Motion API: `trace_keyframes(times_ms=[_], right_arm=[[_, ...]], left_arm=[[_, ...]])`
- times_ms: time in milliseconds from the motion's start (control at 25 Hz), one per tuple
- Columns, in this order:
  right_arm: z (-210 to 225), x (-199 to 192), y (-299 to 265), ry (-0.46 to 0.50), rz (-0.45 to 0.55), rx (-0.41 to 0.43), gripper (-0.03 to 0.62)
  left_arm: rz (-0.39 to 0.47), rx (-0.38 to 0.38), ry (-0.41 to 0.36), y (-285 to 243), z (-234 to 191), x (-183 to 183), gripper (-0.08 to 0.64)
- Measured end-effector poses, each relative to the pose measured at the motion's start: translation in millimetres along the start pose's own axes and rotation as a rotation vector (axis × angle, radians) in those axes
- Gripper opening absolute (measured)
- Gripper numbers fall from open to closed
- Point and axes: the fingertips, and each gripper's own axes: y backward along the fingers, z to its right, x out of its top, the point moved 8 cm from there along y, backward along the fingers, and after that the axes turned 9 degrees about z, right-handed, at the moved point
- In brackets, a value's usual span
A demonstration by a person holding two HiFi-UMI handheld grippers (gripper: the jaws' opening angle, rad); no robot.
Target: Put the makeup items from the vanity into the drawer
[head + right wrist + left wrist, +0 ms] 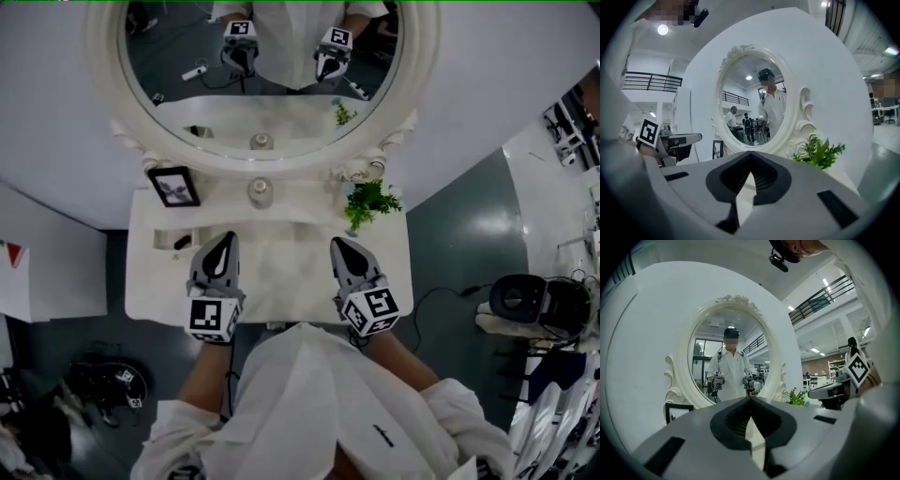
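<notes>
My left gripper (228, 238) hovers over the left half of the white vanity top (281, 281). Its jaws are shut tip to tip with nothing between them (750, 400). Beside it, over the right half, my right gripper (337, 243) is also shut and empty (750, 154). A small dark item (183, 242) lies on the vanity just left of the left gripper. A round clear jar (260, 192) stands at the back, under the oval mirror (262, 75). I cannot see any drawer front; the person's white coat covers the vanity's near edge.
A black picture frame (174, 186) leans at the back left of the vanity. A green plant (369, 200) stands at the back right. The mirror's ornate white frame (684, 380) rises right behind both. Cables and equipment (530, 305) sit on the dark floor to the right.
</notes>
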Motion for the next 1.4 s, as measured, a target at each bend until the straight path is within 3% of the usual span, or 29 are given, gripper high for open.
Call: trace_keyframes(times_ms=[520, 1400], right_arm=[[39, 10, 55, -0.024, 0.05, -0.126, 0.017], [32, 10, 60, -0.011, 0.052, -0.084, 0.017]], left_arm=[[0.013, -0.016, -0.041, -3, 23, 10, 0.028], [-0.011, -0.003, -0.039, 3, 28, 6, 0.028]])
